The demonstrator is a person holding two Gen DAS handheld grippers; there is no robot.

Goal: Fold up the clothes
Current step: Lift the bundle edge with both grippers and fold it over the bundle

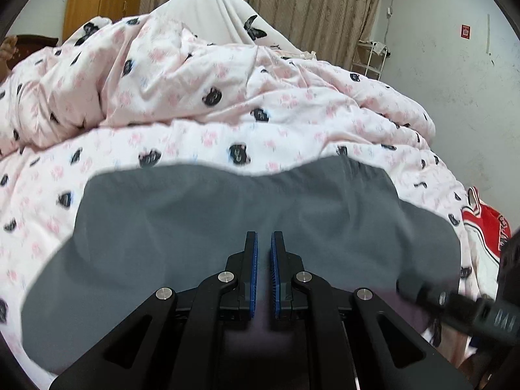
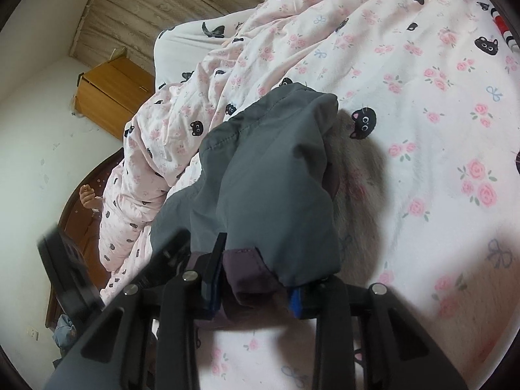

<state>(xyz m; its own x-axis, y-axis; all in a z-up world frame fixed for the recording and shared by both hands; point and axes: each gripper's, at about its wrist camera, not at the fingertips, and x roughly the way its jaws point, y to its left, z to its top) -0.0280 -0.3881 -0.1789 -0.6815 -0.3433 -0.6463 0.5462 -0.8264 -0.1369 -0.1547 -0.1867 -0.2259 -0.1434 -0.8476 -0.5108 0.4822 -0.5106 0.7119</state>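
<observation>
A grey garment (image 1: 195, 214) hangs spread out in front of my left gripper (image 1: 264, 237), just above the bed. The blue pads stand almost together, shut on the cloth near its lower edge. In the right wrist view the same grey garment (image 2: 269, 169) is bunched and draped over my right gripper (image 2: 256, 266). A dark purple hem fills the gap between its fingers, and the pads press on it. The right finger is mostly hidden under the cloth. My right gripper (image 1: 455, 302) also shows as a blur at the garment's right side.
A rumpled pink quilt (image 1: 227, 97) with black cat faces and roses covers the bed (image 2: 422, 130). A red and white garment (image 1: 484, 224) lies at the bed's right edge. Behind stand a wooden wardrobe (image 2: 110, 94), a curtain (image 1: 292, 6) and a white rack (image 1: 370, 58).
</observation>
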